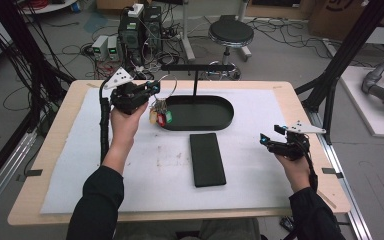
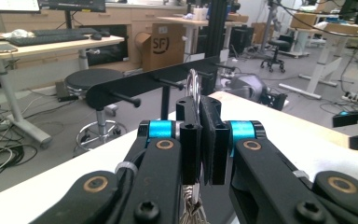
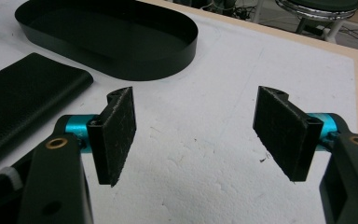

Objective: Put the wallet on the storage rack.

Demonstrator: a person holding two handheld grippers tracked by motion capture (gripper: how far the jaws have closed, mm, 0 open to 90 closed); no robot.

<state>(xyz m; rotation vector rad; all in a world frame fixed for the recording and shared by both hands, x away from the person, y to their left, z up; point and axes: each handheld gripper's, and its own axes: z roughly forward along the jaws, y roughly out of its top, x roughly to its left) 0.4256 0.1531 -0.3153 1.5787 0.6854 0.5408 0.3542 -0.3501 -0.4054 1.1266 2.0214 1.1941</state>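
Light wooden tabletop, almost wholly covered by a white foam sheet, bare wood left along the edges. On the sheet near the far edge, a black oval tray with an upright post and crossbar. Just nearer, mid-table, a flat black rectangular case, apart from the tray.

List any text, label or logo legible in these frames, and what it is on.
"SF": printed on the side of a cardboard box under a desk, left gripper view; a mark beside it is too unclear to read.
Cardboard box at the top right, high view: dark print, cut off and too blurred to read.
Nothing else is legible.
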